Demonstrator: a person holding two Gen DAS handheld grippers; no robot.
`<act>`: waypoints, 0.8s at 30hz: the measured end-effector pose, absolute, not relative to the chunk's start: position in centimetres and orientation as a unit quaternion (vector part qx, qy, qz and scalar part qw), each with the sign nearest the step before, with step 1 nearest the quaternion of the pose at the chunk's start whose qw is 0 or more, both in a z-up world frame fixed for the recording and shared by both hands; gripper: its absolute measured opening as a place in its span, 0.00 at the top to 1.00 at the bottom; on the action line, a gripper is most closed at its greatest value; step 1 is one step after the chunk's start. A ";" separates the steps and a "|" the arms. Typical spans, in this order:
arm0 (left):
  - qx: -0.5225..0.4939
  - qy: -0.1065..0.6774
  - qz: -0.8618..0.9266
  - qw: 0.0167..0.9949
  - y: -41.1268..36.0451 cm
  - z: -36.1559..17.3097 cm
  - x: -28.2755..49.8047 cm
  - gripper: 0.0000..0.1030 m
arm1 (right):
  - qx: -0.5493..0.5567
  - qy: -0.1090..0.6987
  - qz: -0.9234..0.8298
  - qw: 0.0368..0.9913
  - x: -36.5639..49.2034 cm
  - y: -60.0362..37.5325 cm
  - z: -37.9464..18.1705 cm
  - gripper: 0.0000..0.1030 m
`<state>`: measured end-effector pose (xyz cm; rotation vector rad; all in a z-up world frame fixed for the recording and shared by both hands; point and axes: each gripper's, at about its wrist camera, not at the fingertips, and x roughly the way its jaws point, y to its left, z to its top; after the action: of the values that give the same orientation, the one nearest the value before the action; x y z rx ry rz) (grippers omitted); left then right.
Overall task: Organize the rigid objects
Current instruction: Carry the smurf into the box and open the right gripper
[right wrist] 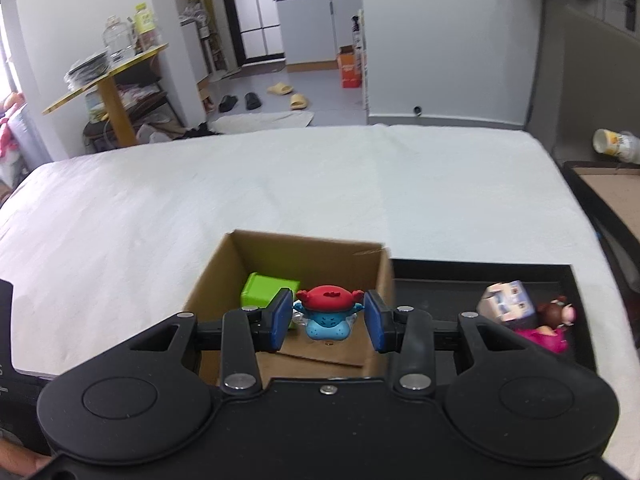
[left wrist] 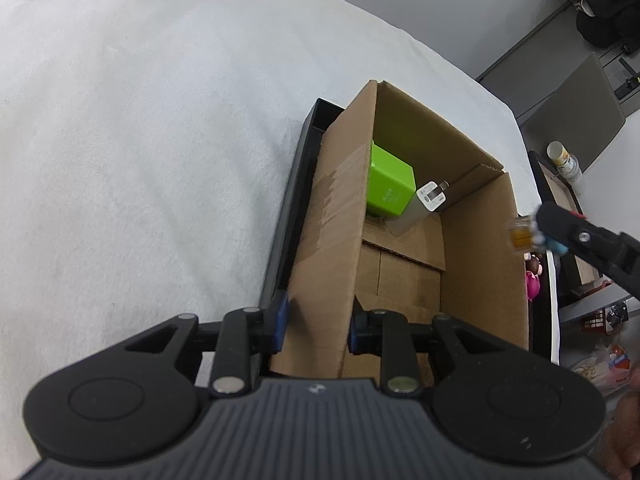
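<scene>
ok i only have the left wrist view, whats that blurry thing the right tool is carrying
Observer: A small toy figure, red on top and blue below, clamped between the pads of the right tool.
Operator: whats it lined up with
Observer: In the right wrist view, the open cardboard box, with the green cube just behind it.
Operator: anything in the tray
Observer: A white printed cube and a doll in pink lie in the black tray.

Each gripper, left gripper (left wrist: 316,330) and right gripper (right wrist: 327,321), is matte black plastic with blue pads (right wrist: 280,320), silver screw heads behind them, and round discs flanking a ribbed centre housing.
</scene>
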<state>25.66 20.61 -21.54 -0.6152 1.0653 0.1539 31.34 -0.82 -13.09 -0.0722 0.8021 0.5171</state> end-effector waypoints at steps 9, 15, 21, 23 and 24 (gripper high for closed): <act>-0.288 0.503 0.059 0.813 20.5 -21.9 25.8 0.74 | -0.028 0.414 0.272 0.868 31.2 1.6 -14.4 0.62; -0.290 0.505 0.054 0.811 20.6 -22.0 26.0 0.74 | -0.015 0.442 0.280 0.852 31.6 2.9 -15.7 0.62; -0.291 0.505 0.047 0.811 20.9 -22.2 25.9 0.74 | 0.016 0.479 0.270 0.835 32.6 3.8 -17.6 0.62; -0.291 0.505 0.045 0.811 21.0 -22.2 25.8 0.73 | 0.023 0.491 0.268 0.829 32.8 4.0 -18.2 0.62; -0.291 0.506 0.044 0.811 21.0 -22.2 25.8 0.73 | 0.025 0.496 0.267 0.826 32.9 4.2 -18.4 0.62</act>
<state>25.85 20.96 -22.22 -0.6213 1.0800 0.0945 32.87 4.20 -18.43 0.0529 1.0538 0.5676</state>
